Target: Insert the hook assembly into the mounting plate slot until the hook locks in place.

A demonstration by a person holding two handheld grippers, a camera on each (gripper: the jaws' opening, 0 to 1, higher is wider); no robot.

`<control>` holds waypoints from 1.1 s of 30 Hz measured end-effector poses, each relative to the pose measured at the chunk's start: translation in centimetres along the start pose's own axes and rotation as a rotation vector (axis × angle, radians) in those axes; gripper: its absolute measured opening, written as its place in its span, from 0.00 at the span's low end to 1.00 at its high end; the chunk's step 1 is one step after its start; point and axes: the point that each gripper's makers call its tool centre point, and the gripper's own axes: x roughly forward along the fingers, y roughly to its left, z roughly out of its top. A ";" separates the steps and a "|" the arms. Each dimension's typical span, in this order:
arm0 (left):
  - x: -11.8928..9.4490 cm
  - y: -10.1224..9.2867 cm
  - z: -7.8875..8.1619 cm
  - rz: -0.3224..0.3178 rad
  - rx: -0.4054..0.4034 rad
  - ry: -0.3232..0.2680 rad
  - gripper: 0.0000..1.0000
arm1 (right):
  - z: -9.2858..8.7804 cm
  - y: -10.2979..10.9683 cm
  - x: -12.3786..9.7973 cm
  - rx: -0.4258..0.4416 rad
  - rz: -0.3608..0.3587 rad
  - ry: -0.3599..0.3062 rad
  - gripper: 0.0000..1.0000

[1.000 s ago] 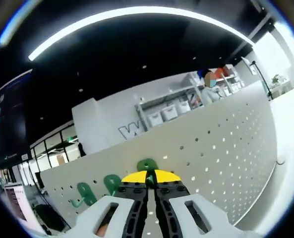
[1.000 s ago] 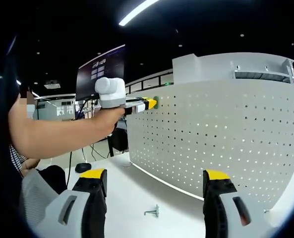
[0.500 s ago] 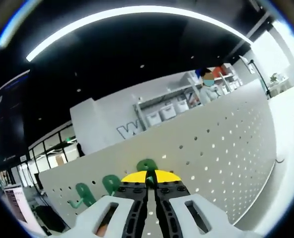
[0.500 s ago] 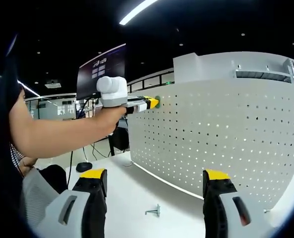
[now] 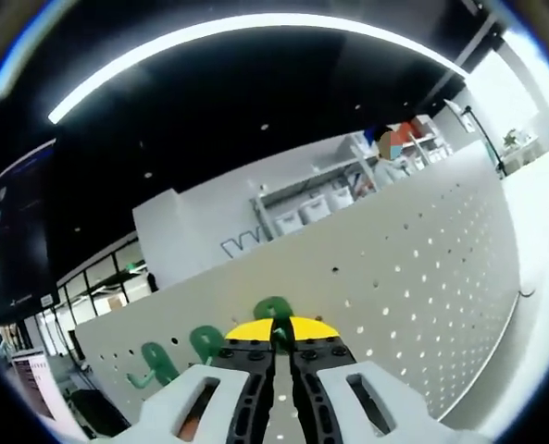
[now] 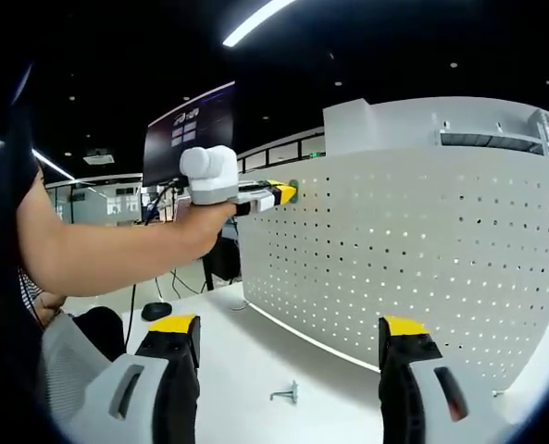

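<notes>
A white pegboard [image 5: 413,277] stands upright as the mounting plate, also seen in the right gripper view as the pegboard [image 6: 413,259]. My left gripper [image 5: 281,335] is shut on a green hook [image 5: 274,311] pressed against the board near its top edge. Two more green hooks [image 5: 206,340] [image 5: 155,361] hang on the board to the left of it. In the right gripper view the left gripper [image 6: 283,193] is held by a person's arm at the board's upper left corner. My right gripper [image 6: 288,335] is open and holds nothing, above the white table. A small metal hook [image 6: 286,395] lies on the table.
The white table [image 6: 246,361] runs in front of the pegboard. A dark monitor [image 6: 186,129] stands behind the board. Shelves with white bins [image 5: 311,205] and a person are in the background. A black round object [image 6: 154,312] sits lower left.
The left gripper view has shifted slightly; the left gripper stays shut on the green hook at the board. The right gripper has not moved.
</notes>
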 end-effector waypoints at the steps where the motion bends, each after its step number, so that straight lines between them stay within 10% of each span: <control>1: 0.0 0.0 0.0 -0.002 -0.007 0.001 0.05 | 0.0 0.0 0.0 0.000 0.000 0.000 0.77; 33: -5.8 -2.3 -1.2 -0.070 -0.131 0.019 0.16 | -0.1 0.5 -0.1 -0.007 0.011 0.005 0.77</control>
